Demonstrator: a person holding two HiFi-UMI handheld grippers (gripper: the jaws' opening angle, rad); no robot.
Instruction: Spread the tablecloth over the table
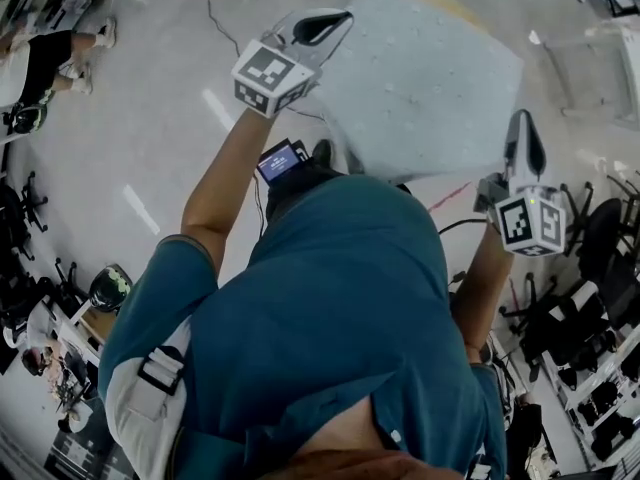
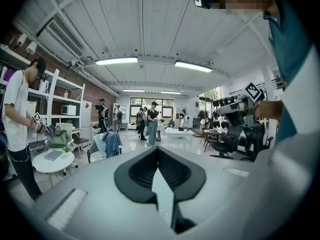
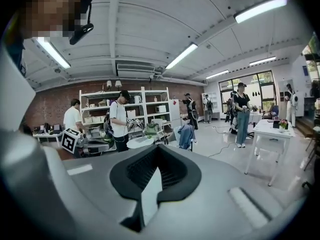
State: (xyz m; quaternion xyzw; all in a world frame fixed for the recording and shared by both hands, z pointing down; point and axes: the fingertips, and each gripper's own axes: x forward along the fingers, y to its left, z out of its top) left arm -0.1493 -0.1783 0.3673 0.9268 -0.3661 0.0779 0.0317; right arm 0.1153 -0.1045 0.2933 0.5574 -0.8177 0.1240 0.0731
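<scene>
In the head view a pale grey tablecloth (image 1: 420, 78) hangs stretched in the air in front of the person, between both raised grippers. My left gripper (image 1: 322, 26) pinches its upper left edge, and my right gripper (image 1: 525, 140) pinches its right corner. In the left gripper view the dark jaw pads of the left gripper (image 2: 158, 156) are shut on a thin pale strip of tablecloth (image 2: 164, 194). The right gripper view shows the right gripper (image 3: 157, 155) shut the same way on a fold of tablecloth (image 3: 150, 191). Both gripper cameras point out across the room, well above the floor.
Black office chairs (image 1: 600, 268) crowd the right side and a cable (image 1: 215, 23) runs over the grey floor. Several people stand about the room (image 2: 152, 119). There is a round white table (image 2: 50, 161) at the left, shelving (image 3: 140, 109), and a white table (image 3: 272, 131).
</scene>
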